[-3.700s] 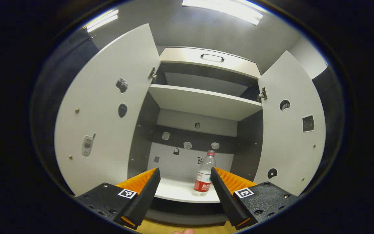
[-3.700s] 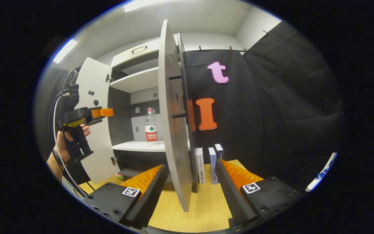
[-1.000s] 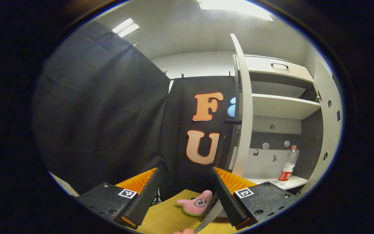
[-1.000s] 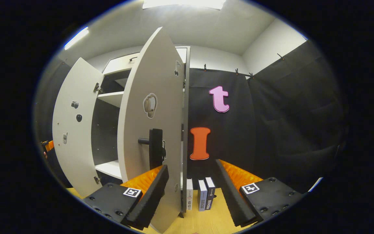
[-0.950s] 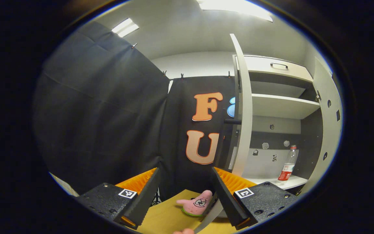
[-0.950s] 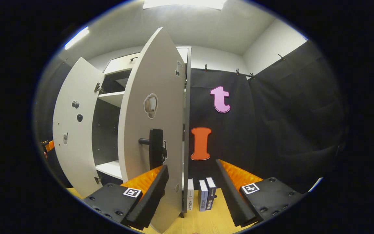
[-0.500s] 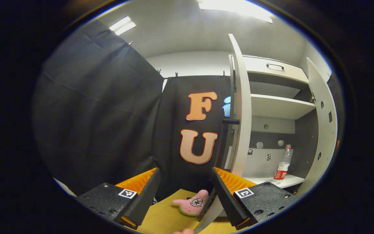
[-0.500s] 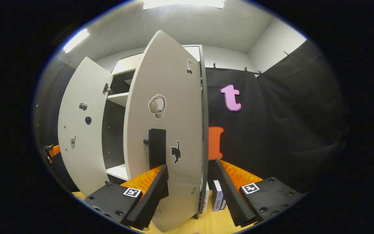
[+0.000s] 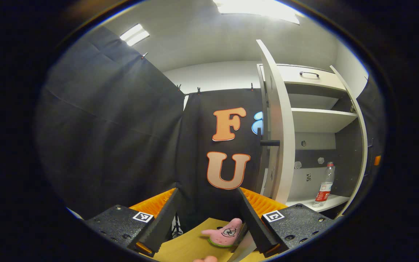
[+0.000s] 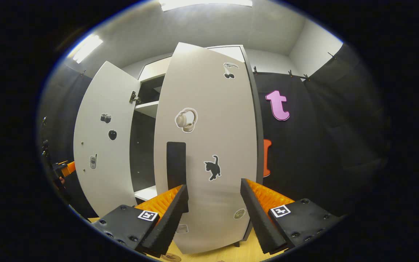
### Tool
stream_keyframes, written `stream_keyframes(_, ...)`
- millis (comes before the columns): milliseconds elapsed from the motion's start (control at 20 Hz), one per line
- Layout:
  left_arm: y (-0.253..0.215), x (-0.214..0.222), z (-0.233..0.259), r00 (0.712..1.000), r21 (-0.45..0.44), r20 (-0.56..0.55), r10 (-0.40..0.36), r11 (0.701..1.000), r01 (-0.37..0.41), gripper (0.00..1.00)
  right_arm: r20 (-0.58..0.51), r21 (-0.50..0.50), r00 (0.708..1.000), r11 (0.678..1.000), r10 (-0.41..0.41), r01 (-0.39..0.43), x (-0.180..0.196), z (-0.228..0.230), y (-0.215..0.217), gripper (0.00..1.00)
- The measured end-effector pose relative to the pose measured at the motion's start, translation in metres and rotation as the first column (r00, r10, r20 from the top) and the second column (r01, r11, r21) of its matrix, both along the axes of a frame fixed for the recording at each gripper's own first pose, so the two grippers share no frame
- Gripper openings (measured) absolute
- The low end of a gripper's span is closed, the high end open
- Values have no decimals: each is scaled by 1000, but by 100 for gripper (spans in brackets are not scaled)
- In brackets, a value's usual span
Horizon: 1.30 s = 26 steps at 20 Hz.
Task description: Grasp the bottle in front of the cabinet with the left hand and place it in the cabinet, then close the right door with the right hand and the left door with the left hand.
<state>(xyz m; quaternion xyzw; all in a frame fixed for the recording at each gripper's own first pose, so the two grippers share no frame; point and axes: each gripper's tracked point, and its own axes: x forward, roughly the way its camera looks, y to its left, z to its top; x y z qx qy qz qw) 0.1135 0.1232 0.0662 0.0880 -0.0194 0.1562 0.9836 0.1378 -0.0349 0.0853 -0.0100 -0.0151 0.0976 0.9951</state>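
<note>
White right door (image 10: 209, 145) hides cabinet interior | bottle (image 9: 325, 185) on shelf | both tools' fingers apart, empty

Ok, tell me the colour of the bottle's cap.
Red, on the bottle standing on the cabinet shelf; the left gripper view shows it best.

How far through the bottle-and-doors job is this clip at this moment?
Done: the bottle stands on the cabinet's lower shelf. In hand: the right door is partly swung in, with the open right claw right against its face. Left: shutting that door fully, then the left door, which stands wide open, the open left claw beside its edge.
</note>
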Motion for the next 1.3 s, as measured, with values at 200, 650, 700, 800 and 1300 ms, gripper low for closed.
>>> stream_keyframes(200, 4, 4, 1, 1000, -14, 13, 8, 1000, -8, 94, -36, 16, 998, 999, 49, -48, 18, -15, 28, 96)
stream_keyframes(650, 0, 6, 5, 1000, 13, -3, -29, 1000, 29, 94, -27, 9, 999, 999, 35, -35, 50, -26, 50, 95)
stream_keyframes(700, -1, 6, 5, 999, 14, -3, -33, 999, 33, 94, -22, 5, 999, 999, 33, -33, 55, -28, 52, 95)
stream_keyframes(800, -3, 8, 5, 999, 9, -1, -47, 999, 47, 93, -25, 7, 999, 1000, 27, -27, 62, -30, 53, 95)
stream_keyframes(1300, -19, 4, 6, 995, 41, -26, -92, 995, 93, 87, 19, 7, 999, 999, 45, -45, 53, -25, 35, 96)
